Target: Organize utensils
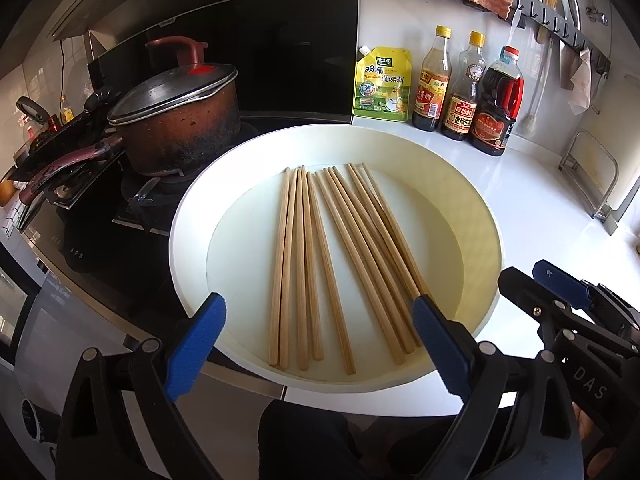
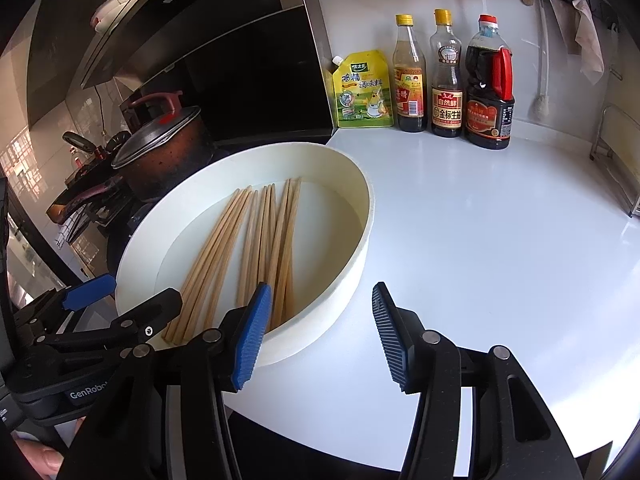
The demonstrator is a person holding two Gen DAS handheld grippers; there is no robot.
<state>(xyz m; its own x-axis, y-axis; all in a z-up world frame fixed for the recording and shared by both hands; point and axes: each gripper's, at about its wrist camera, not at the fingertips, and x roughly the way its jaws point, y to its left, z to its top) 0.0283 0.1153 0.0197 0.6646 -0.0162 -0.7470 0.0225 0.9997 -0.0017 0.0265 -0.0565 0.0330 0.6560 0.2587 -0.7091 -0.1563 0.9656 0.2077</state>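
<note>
Several wooden chopsticks (image 1: 320, 264) lie fanned out side by side in a round white basin (image 1: 188, 216) at the counter's front edge. My left gripper (image 1: 320, 344) is open and empty, hovering over the near ends of the chopsticks, its blue pads (image 1: 196, 344) either side of the bundle. The chopsticks (image 2: 260, 240) and the basin (image 2: 352, 264) also show in the right wrist view. My right gripper (image 2: 318, 336) is open and empty, just right of the basin's near wall; it also shows in the left wrist view (image 1: 560, 284).
A lidded, scorched pot (image 1: 176, 120) and pans sit on the stove to the left. A yellow seasoning pouch (image 1: 382, 84) and three sauce bottles (image 1: 464, 92) stand at the back wall. A metal rack (image 1: 592, 176) is at the right. White counter (image 2: 500, 240) stretches right of the basin.
</note>
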